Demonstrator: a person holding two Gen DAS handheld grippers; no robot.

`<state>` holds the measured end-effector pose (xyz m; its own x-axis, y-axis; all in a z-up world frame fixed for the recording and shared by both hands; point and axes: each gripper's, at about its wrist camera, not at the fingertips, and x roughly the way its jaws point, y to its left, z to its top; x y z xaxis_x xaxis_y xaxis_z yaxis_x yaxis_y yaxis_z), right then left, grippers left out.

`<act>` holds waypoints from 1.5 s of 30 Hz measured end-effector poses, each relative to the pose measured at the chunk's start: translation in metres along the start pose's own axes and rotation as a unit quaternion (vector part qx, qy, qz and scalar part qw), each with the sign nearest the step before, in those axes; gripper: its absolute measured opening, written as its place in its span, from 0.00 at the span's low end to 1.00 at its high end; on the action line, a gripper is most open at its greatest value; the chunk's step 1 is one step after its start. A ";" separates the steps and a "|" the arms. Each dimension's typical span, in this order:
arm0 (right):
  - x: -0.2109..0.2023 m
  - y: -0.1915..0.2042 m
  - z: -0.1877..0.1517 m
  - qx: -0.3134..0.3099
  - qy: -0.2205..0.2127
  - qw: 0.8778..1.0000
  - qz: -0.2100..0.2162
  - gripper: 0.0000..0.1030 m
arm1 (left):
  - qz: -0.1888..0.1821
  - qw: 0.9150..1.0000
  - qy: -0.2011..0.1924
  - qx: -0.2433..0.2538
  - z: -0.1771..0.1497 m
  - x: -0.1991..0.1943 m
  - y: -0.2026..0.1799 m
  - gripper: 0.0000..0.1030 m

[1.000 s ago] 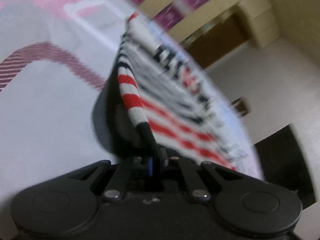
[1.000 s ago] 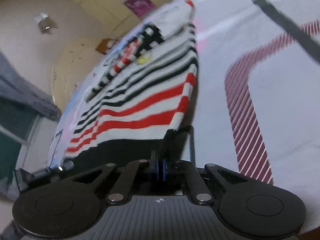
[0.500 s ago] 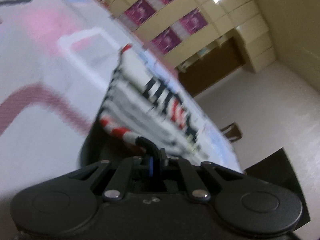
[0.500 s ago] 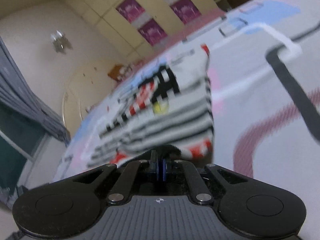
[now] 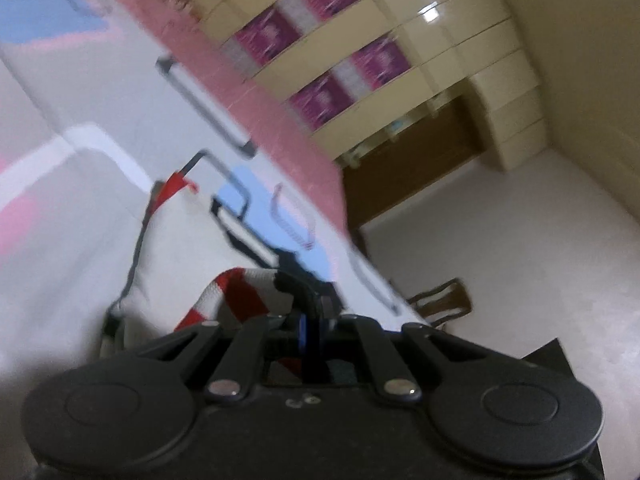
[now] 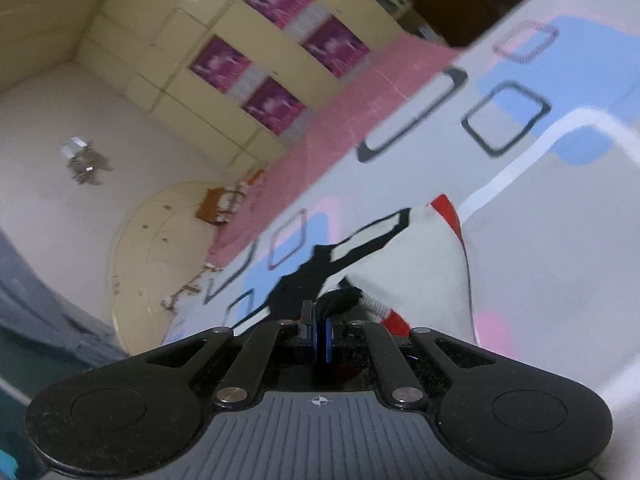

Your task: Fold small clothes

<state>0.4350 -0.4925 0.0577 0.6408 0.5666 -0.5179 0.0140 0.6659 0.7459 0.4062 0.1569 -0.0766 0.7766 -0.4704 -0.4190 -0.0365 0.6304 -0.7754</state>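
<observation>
2 wrist views show 1 small knitted garment (image 5: 188, 248) lying on a patterned bedsheet (image 5: 60, 208), white with red and black stripes. Both tongs are pressed together on its black hem: the left gripper (image 5: 311, 312) pinches the hem at 1 end, and the right gripper (image 6: 320, 316) pinches it at the other. The held edge is doubled over the white body of the garment (image 6: 424, 264), and a red-tipped corner points toward the sheet's far edge.

Only the left view shows a wooden chair (image 5: 440, 304) on the pale floor past the sheet's right edge, and a brown cabinet below cream wall cupboards (image 5: 432, 52) with purple panels. Only the right view shows a grey curtain (image 6: 36, 304) at the left and a small brown item (image 6: 218, 204) near the sheet's pink far edge; what it is cannot be made out.

Each gripper's black body hides the near part of the garment. Motion blur smears the stripes, so any lettering is unreadable.
</observation>
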 end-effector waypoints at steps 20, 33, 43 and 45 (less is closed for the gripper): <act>0.057 -0.046 0.032 -0.107 -0.017 0.991 -0.074 0.65 | 0.042 0.976 0.083 0.197 0.044 0.091 0.012 0.62; 0.144 -0.005 -0.012 -0.353 0.078 0.922 -0.140 0.07 | 0.125 0.931 0.150 0.308 0.024 0.149 -0.006 0.05; 0.140 -0.008 0.007 -0.307 0.004 0.940 -0.147 0.03 | 0.139 0.947 0.062 0.283 0.038 0.133 0.001 0.04; 0.158 -0.022 0.006 -0.281 0.023 0.944 -0.171 0.03 | 0.156 0.945 0.069 0.278 0.035 0.147 0.010 0.05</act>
<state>0.5402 -0.4204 -0.0380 0.6381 0.2838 -0.7158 -0.2040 0.9587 0.1983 0.5420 0.1156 -0.1299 0.6923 -0.2588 -0.6736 0.1148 0.9611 -0.2513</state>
